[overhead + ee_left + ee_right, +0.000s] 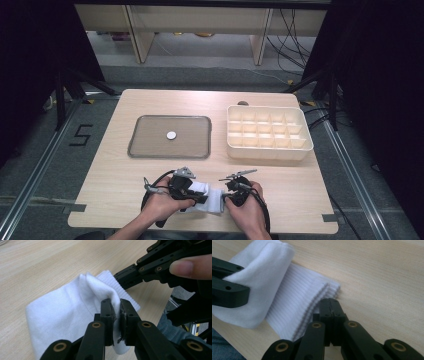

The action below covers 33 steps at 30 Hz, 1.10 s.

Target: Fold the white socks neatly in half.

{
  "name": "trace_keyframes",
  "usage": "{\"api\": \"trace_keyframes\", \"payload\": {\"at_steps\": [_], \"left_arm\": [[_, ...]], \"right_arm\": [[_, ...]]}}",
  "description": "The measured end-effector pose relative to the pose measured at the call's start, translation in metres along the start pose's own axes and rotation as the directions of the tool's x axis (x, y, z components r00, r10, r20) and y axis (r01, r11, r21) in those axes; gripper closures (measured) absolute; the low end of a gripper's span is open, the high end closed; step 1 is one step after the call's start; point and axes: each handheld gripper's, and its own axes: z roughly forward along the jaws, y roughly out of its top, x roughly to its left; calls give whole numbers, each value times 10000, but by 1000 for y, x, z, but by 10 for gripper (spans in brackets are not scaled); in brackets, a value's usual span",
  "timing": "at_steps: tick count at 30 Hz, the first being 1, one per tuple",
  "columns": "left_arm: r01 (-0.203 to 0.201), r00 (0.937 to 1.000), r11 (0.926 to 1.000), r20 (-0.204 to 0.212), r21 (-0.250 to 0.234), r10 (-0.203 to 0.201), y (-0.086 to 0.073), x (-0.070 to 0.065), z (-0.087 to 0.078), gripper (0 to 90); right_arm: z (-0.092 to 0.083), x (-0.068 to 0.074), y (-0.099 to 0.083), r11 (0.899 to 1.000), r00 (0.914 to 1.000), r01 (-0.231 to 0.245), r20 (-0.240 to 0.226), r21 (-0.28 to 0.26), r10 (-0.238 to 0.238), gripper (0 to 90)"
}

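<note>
A white sock (210,196) lies at the near edge of the table (125,175), between the person's two hands. The left gripper (115,315) is clamped on a raised fold of the plain knit, its jaws pinching cloth between them. The right gripper (329,308) sits at the ribbed cuff (307,300) with its jaws pressed together; from its own view they look to be just beside the cuff edge, and I cannot tell whether any fabric is caught in them.

Farther back a grey tray (140,145) holds a small white disc (171,135), and to its right stands a cream box (270,150) of open compartments; both are well apart from the sock.

The sock should handle as light, soft and limp: it will drape and bunch rather than keep a shape, and a pinch may take one layer or several. The ribbed cuff looks thicker and stretchier than the foot, so it seems the surer place to grip, taking the doubled edge squarely. It is not fragile, though a shallow bite on the smooth knit could slip free
</note>
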Motion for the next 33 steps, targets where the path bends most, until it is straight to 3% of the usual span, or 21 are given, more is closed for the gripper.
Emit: {"api": "trace_keyframes", "payload": {"at_steps": [3,6,17,22,23,24,33], "left_arm": [[5,10000,10000,5,11,-5,0,0,1,817],[-23,10000,10000,-58,-3,23,0,0,2,816],[-67,10000,10000,-23,-37,67,3,-1,7,802],[-110,9999,9999,38,-23,110,4,-1,9,797],[-122,9999,9999,30,-43,122,4,-1,9,795],[-131,9999,9999,83,-5,131,4,-1,10,792],[-233,9996,9996,123,-131,235,5,-3,13,759]], "right_arm": [[0,2,1,9995,9996,-296,-29,63,296,900],[0,1,1,9999,9999,-74,-128,-72,73,900],[-1,3,2,9998,9993,-179,-320,-130,175,900],[0,0,0,9999,9999,118,-44,-119,-118,900],[-1,2,1,9999,9999,-144,-86,-8,144,900],[-1,3,1,9998,9993,-127,-353,-160,121,900],[0,0,0,9997,9989,-9,-476,-243,-3,900]]}}
